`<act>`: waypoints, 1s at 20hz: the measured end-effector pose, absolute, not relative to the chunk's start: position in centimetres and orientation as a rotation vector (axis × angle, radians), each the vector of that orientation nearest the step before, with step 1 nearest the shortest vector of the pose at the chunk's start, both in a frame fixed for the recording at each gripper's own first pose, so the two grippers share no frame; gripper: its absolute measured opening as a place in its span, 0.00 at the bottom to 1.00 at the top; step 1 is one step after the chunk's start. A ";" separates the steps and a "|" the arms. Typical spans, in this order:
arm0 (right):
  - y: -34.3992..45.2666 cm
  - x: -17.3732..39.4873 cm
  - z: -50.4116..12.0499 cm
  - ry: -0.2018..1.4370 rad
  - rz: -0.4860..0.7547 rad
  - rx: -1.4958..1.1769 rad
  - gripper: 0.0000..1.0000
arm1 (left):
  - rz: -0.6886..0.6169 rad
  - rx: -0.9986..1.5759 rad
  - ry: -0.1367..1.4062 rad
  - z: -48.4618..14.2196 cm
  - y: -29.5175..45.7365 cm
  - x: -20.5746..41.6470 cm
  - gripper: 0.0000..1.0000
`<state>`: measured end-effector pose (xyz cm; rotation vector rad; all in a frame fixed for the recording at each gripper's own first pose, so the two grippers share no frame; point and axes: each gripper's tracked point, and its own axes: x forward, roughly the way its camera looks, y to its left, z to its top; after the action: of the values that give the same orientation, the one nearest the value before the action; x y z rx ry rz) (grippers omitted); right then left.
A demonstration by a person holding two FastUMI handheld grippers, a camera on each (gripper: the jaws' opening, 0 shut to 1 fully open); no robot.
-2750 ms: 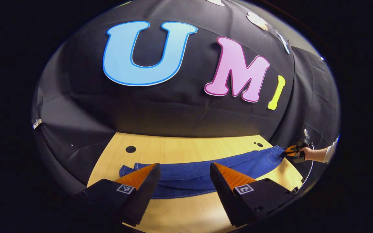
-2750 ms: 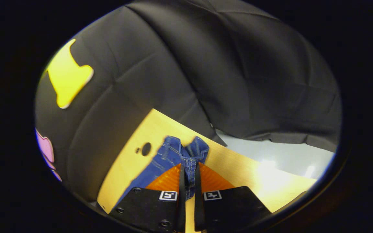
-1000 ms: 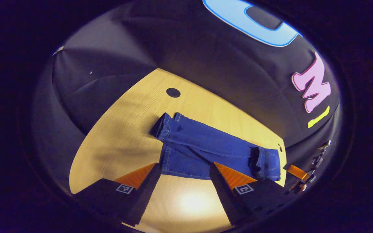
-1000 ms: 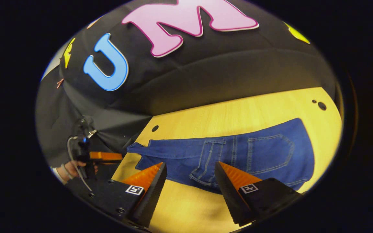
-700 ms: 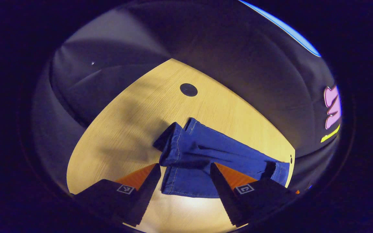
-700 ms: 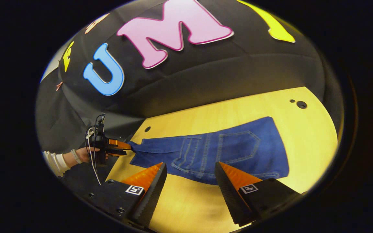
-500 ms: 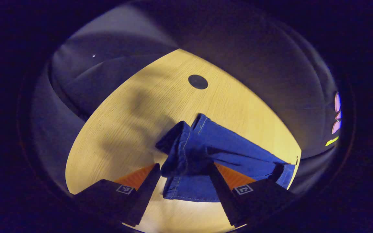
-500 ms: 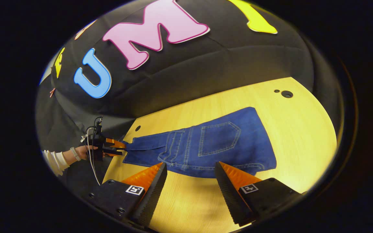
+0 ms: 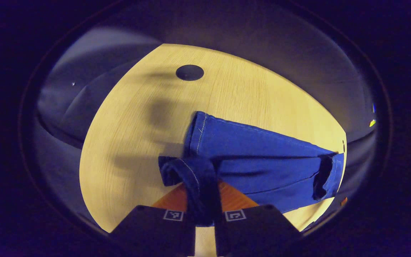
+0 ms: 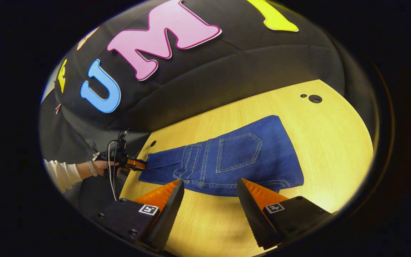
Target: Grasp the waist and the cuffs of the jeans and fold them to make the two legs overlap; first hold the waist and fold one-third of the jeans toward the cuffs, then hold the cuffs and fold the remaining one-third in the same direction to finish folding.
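Left gripper (image 9: 204, 210) low over table (image 9: 127, 142), pinching jeans (image 9: 262, 160) cuff, apparently both layers. Right gripper (image 10: 209, 200) spread, hovering beside waist.

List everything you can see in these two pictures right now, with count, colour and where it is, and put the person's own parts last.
Blue denim jeans: one, blue, lying flat across the wooden table, back pocket up; cuff end pinched in the left gripper.
Light wooden table: one, pale yellow wood, under the jeans.
Round dark holes in the tabletop: one large near the cuff end, a large and a small one near the waist end.
Left gripper: one, shut on a bunched cuff.
Right gripper: one, open, hovering at the near edge of the jeans' seat.
Person's hand: one, with a white sleeve, holding the left gripper.
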<state>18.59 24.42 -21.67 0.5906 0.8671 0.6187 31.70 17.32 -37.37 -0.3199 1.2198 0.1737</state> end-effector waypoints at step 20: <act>19.4 18.2 -17.7 0.752 0.600 0.602 0.92 | -0.265 -0.301 0.987 -13.9 -9.1 33.9 0.13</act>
<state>18.19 19.36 -17.72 0.6018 0.7520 0.6001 33.90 -9.08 -13.92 -0.3008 0.9872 -0.2652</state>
